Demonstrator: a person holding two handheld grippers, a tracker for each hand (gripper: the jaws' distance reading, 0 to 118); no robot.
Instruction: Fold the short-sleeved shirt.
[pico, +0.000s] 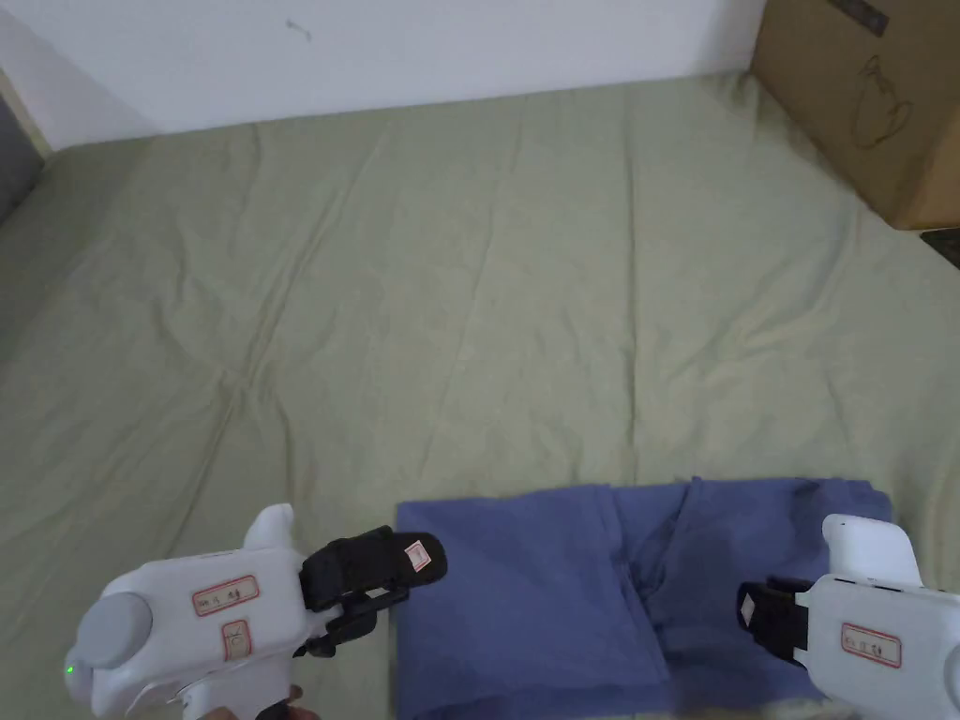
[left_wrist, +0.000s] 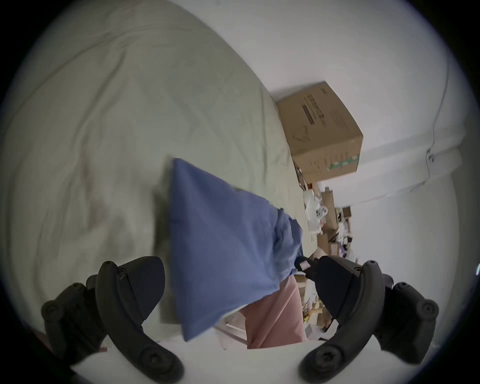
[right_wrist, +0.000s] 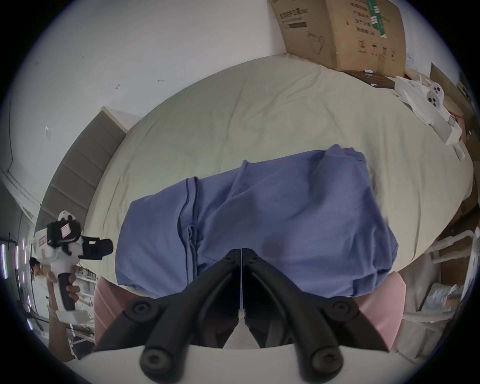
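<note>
The shirt (pico: 600, 591) lies mostly folded on the bed (pico: 469, 281), left claw (left_wrist: 233, 283) spread apart, right claw (right_wrist: 241, 253) pressed together, seemingly empty.

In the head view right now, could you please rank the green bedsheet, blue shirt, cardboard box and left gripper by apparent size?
1. green bedsheet
2. blue shirt
3. left gripper with its white body, and cardboard box: similar; the box is cropped and the gripper is nearer the camera, so unranked.

Shirt (pico: 600, 600) near edge cut off by head view's bottom. Right gripper (pico: 764, 619) tips sit over the shirt; contact unclear. Cardboard box (pico: 862, 103), beyond the shirt, cropped at top-right corner.
</note>
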